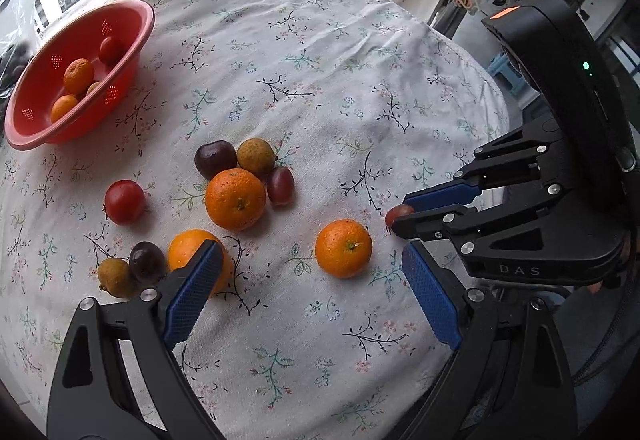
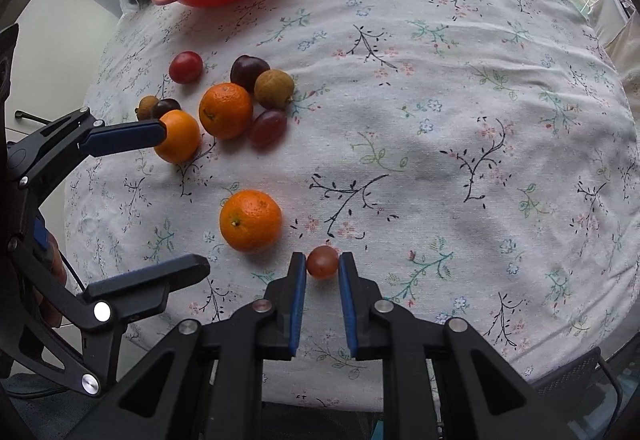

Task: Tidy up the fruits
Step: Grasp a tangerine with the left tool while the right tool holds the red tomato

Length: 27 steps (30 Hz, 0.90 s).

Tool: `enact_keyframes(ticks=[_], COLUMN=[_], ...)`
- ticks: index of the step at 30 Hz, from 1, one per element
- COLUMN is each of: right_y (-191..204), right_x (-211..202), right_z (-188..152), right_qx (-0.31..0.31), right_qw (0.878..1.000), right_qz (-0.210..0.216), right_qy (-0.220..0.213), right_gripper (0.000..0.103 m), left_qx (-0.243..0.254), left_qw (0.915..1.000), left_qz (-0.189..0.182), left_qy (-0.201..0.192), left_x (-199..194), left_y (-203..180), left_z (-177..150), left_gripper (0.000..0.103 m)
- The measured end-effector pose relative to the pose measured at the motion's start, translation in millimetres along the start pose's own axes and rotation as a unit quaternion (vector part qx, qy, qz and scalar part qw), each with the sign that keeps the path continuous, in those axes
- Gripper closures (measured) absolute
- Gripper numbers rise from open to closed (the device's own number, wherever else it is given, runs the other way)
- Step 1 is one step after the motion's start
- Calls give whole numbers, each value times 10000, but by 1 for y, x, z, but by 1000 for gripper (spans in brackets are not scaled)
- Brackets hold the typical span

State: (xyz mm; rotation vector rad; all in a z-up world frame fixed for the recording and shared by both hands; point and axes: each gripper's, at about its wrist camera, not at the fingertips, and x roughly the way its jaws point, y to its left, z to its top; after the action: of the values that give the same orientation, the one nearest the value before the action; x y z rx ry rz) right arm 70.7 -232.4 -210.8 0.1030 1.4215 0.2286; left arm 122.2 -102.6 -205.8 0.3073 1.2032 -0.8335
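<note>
Pinched between the right gripper's (image 2: 322,268) jaws, a small red grape (image 2: 322,261) sits at the surface's near edge. Left gripper (image 1: 312,272), jaws spread wide, half hides an orange (image 1: 188,252); farther off, the red colander (image 1: 80,76) conceals part of its fruit.
</note>
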Motion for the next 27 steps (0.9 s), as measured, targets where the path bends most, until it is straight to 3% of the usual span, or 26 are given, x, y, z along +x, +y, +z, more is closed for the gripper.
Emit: enact_keyframes(ticks=[5,14,22,27], right_y=[-3,-1,1,2], right_x=[2,3,6,7], right_z=[-2,-1,-2,0], right_qx=[36,45,23,22], right_qw=[10000,10000,10000,10000], right_qz=[-32,-67,-50,-40], right_qy=[18,-30,30,63], right_gripper=[84,84,84,84], left_qx=[335,1203,1123,1014], left_qw=[9994,9914,9930,9946], left_qz=[68,492,323,209], left_qy=[-28,156,151,116], left_x=[3,31,42,46], left_y=[-13,-31,-29,-27], left_z=[-3,-18,-12,-10], left_gripper=[13,36,37,50])
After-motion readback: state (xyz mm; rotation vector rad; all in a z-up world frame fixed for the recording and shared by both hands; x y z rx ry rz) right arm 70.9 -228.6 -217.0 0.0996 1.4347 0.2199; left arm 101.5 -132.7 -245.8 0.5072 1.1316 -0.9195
